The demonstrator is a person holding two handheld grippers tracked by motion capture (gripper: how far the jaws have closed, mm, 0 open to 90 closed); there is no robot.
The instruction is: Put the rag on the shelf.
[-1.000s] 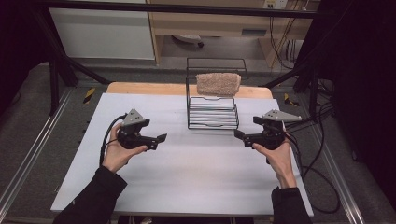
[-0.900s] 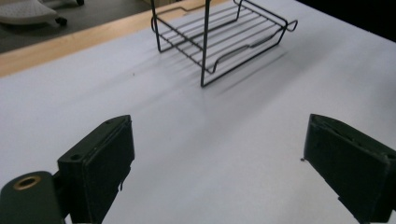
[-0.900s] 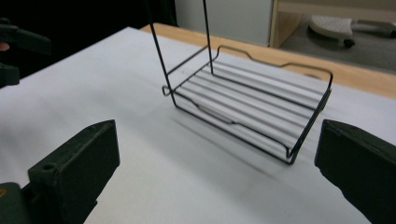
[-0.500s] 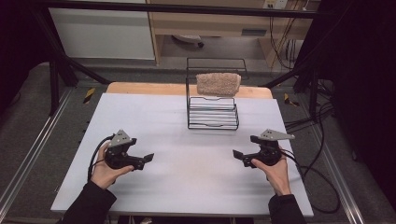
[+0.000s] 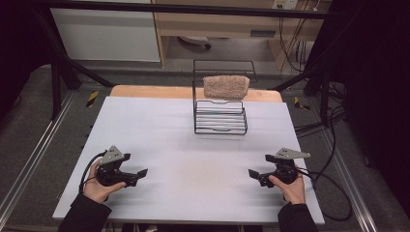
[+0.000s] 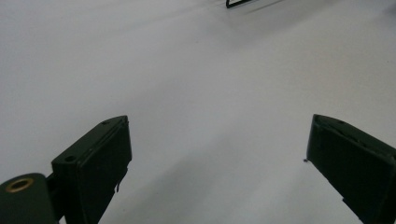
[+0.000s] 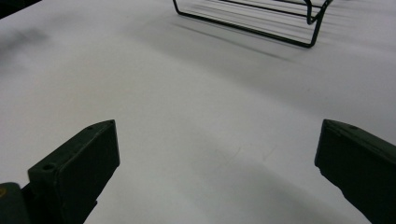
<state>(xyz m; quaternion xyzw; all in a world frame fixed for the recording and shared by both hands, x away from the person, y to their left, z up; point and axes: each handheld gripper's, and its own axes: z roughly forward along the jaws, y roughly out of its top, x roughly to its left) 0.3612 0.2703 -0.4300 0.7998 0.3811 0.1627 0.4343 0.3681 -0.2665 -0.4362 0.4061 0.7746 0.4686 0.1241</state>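
A black wire rack (image 5: 220, 116) stands at the far middle of the white table (image 5: 183, 145), and a beige folded towel (image 5: 226, 86) lies on its top. My left gripper (image 5: 139, 175) rests low near the front left corner, open, nothing between its jaws. Near the front right, my right gripper (image 5: 253, 175) is open too and holds nothing. In the left gripper view my left gripper (image 6: 217, 154) has its jaws wide apart over bare table. In the right gripper view my right gripper (image 7: 217, 158) faces the foot of the wire rack (image 7: 252, 21).
A wooden strip (image 5: 145, 92) borders the table's far edge. Cables (image 5: 329, 188) trail off the table's right side. Metal rails (image 5: 29, 164) run along the floor on the left, and black frame bars stand behind the table.
Both hands have drawn the grippers back from beside the rack toward the near edge of the table and slightly outward. Both jaws remain open.
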